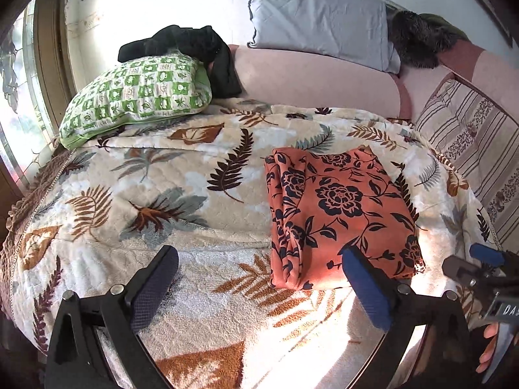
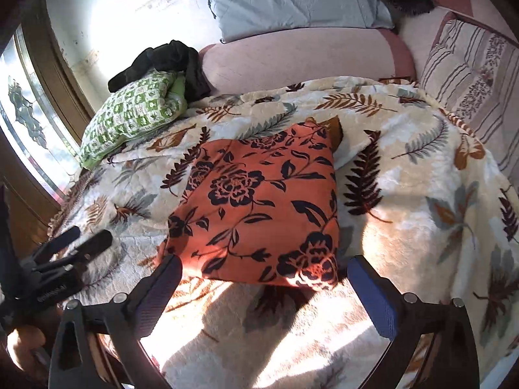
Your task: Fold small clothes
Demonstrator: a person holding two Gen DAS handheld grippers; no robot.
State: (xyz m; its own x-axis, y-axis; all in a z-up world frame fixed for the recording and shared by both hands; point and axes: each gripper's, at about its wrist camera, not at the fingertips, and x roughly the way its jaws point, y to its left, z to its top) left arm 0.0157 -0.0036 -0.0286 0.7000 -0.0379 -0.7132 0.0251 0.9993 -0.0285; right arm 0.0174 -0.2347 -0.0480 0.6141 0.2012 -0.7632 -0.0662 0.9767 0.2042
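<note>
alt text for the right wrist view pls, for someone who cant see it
A folded orange cloth with dark flowers lies on a leaf-print bedspread, just beyond the open, empty right tool. The left tool shows at the left edge, with a green checked pillow and grey pillow behind.

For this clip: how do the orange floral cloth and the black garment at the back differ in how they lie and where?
The orange floral cloth lies folded into a flat, roughly square packet; the black garment sits in a crumpled heap. The orange cloth rests on the leaf-print blanket near both tools; the black garment is draped over the green checked pillow, far back by the wall. The orange cloth is patterned, the black one plain. Neither is being held by a tool.
</note>
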